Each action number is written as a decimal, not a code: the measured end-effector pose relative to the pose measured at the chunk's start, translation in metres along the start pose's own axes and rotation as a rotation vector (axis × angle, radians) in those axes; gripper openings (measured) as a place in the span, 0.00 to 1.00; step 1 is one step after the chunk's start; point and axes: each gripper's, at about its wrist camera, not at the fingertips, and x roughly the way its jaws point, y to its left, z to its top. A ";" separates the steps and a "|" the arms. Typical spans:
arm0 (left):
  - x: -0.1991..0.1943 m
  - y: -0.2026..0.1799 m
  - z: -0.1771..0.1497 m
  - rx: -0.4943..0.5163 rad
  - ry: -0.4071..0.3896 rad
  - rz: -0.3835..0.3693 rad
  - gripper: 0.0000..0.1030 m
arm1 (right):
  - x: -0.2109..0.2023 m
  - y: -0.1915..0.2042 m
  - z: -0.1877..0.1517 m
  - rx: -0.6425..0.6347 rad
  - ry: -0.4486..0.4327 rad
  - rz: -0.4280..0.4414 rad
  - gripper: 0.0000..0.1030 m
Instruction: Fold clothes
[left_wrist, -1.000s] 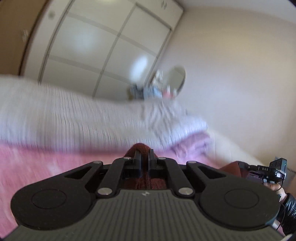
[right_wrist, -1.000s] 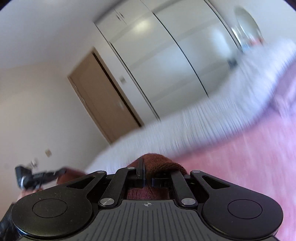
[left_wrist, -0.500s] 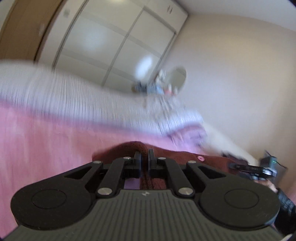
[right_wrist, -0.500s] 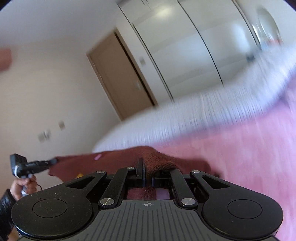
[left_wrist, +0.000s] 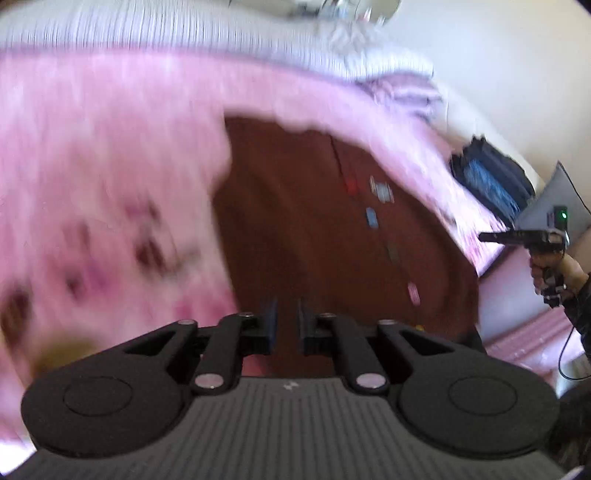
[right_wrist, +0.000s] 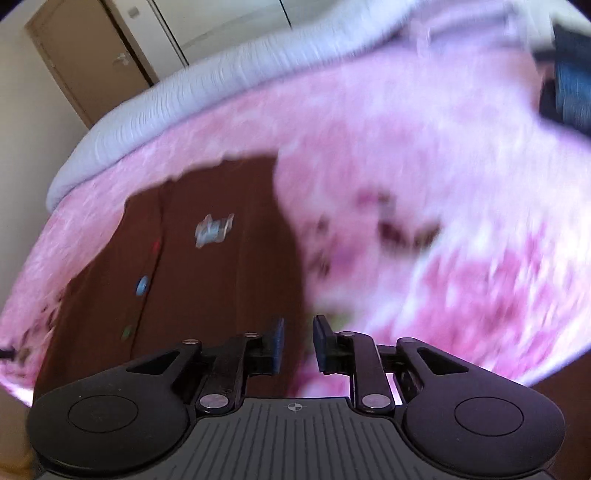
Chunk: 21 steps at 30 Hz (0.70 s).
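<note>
A dark brown garment with a row of coloured buttons lies spread flat on the pink bedspread. My left gripper hovers over its near edge, tilted down. Its jaws are opening, and in the narrow gap between them the cloth shows below with no pad pressing on it. In the right wrist view the same garment lies to the left. My right gripper stands over its near right edge, jaws opening and apart from the cloth. The right gripper also shows in a hand at the far right of the left wrist view.
A white ribbed blanket runs along the far side of the bed. A dark blue folded item sits near the bed's right edge, also in the right wrist view as the dark blue item. A brown door stands beyond the bed.
Both grippers have dropped toward the bed and tipped downward. The brown garment they were pinching now lies spread on the bedspread, and both pairs of jaws have parted.
</note>
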 end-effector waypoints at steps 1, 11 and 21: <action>0.002 0.002 0.014 0.026 -0.029 0.014 0.19 | 0.007 0.003 0.012 -0.019 -0.023 0.032 0.23; 0.183 0.045 0.184 0.118 -0.092 0.015 0.30 | 0.172 0.020 0.149 -0.269 -0.033 0.210 0.45; 0.344 0.060 0.226 0.283 0.180 -0.006 0.30 | 0.312 0.008 0.201 -0.425 0.145 0.243 0.47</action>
